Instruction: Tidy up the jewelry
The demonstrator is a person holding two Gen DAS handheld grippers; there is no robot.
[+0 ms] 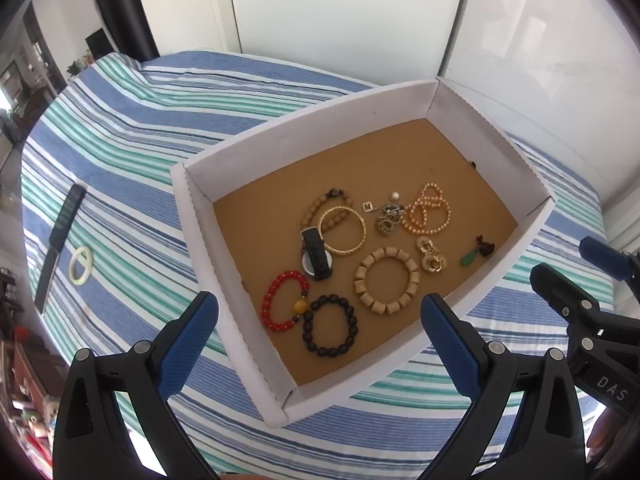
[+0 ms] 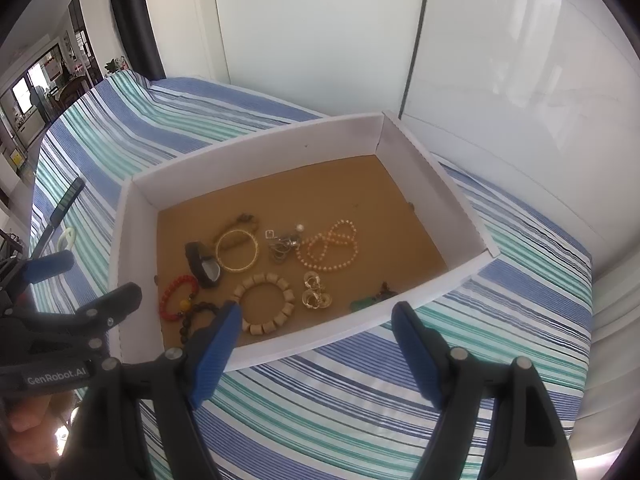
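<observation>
A white cardboard box (image 1: 200, 216) with a brown floor holds several pieces of jewelry: a red bead bracelet (image 1: 276, 304), a dark bead bracelet (image 1: 330, 326), a wooden block bracelet (image 1: 386, 280), a gold bangle (image 1: 342, 230), a black watch (image 1: 316, 260), a peach bead strand (image 1: 428, 210), gold earrings (image 1: 430, 256) and a green pendant (image 1: 468, 258). A pale green bangle (image 1: 81, 264) lies on the striped cloth left of the box. My left gripper (image 1: 320, 312) is open and empty above the box's near corner. My right gripper (image 2: 316, 320) is open and empty at the box's near wall (image 2: 320, 344).
A dark comb (image 1: 60, 240) lies on the striped cloth (image 1: 132, 128) beside the pale bangle. White cabinet doors (image 1: 344, 16) stand behind the table. The right gripper shows at the left wrist view's right edge (image 1: 592, 304).
</observation>
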